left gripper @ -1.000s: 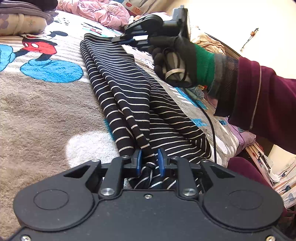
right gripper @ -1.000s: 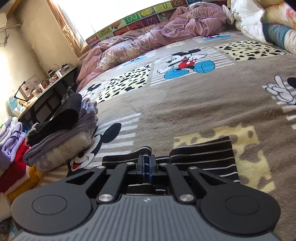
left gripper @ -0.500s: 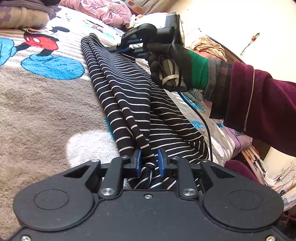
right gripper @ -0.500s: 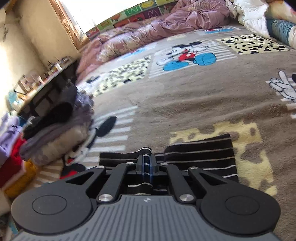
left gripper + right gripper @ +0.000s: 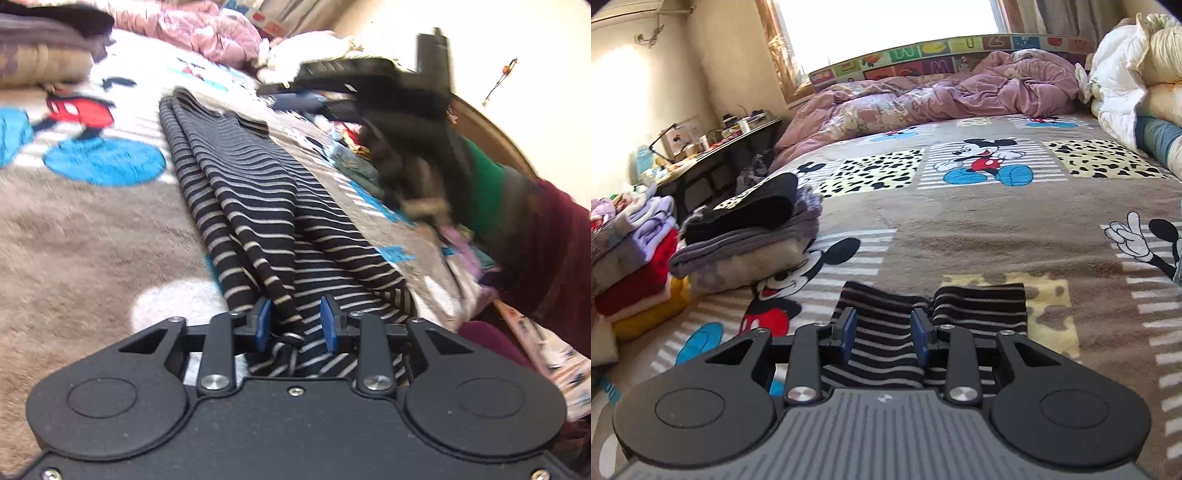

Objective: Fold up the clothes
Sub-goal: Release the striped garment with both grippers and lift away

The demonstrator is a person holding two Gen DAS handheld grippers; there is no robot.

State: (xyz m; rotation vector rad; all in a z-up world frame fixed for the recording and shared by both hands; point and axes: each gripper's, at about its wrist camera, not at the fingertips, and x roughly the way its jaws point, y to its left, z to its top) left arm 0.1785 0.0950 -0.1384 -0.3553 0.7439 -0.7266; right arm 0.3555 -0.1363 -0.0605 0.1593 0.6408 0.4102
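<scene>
Now that your right hand-held gripper [image 5: 882,338] is opening off the striped garment [image 5: 255,206], and your left hand-held gripper [image 5: 295,325] loosens too, this fold is laid.

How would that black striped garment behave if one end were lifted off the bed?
The striped garment would probably droop and sag: it already lies in soft lengthwise folds on the plush blanket. It looks thin and knitted, so likely light. Its loose layers might slide apart.

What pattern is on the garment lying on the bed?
The garment is black with thin pale stripes, clearest in the left wrist view.
</scene>
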